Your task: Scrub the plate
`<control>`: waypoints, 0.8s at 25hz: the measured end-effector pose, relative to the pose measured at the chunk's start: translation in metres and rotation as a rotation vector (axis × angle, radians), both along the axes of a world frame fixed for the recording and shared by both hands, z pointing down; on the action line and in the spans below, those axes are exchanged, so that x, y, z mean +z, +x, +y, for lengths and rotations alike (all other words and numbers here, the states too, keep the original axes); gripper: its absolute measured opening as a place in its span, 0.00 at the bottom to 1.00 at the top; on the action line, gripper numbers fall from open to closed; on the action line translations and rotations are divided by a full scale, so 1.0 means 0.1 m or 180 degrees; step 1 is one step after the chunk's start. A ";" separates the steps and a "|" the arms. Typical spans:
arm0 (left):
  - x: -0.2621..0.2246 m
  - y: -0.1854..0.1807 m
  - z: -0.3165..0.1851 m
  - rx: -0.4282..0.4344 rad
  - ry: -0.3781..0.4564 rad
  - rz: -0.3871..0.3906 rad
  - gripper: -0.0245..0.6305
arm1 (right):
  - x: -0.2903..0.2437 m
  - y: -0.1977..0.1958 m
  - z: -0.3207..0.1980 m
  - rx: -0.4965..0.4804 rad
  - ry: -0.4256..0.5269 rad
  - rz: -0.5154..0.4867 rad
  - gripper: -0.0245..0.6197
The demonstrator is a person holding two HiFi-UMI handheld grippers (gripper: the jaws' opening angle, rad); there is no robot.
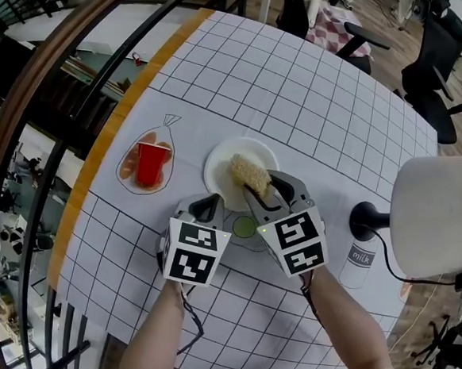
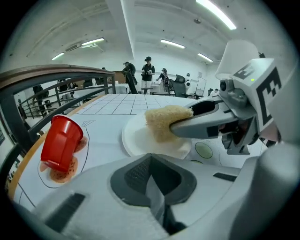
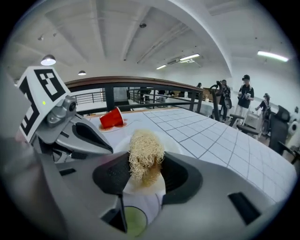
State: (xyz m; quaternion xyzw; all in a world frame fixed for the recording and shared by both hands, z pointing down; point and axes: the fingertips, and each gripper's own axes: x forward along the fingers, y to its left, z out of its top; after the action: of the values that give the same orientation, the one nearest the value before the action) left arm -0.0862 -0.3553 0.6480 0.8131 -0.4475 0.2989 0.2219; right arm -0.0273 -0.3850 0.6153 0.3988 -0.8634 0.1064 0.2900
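The round white plate lies flat on the gridded table, a red plastic cup tipped on its side nearby. The right gripper clamps a coarse, fibrous tan scrubber over the plate, its long axis diagonal and its free end pointing away. The left gripper sits with jaws together at the plate's near rim.

The only legible word is "milk", on a bottle outline printed on the tablecloth.
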 end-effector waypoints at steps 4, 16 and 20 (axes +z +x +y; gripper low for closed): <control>0.00 -0.01 0.00 -0.0008 -0.0009 -0.0007 0.06 | -0.07 0.43 -0.17 0.0387 0.0078 0.0058 0.31; 0.03 0.01 0.00 -0.0012 -0.0080 -0.0037 0.06 | -0.34 -0.31 0.49 -0.0059 0.0229 -0.0268 0.31; 0.04 0.01 0.00 -0.0029 -0.0070 -0.0076 0.06 | -0.12 -0.19 0.48 0.0198 0.0005 -0.0346 0.31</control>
State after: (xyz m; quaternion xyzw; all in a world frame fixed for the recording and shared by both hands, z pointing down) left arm -0.0851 -0.3555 0.6520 0.8049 -0.4505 0.3125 0.2269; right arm -0.0465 -0.3369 0.6029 0.4194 -0.8652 0.1362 0.2389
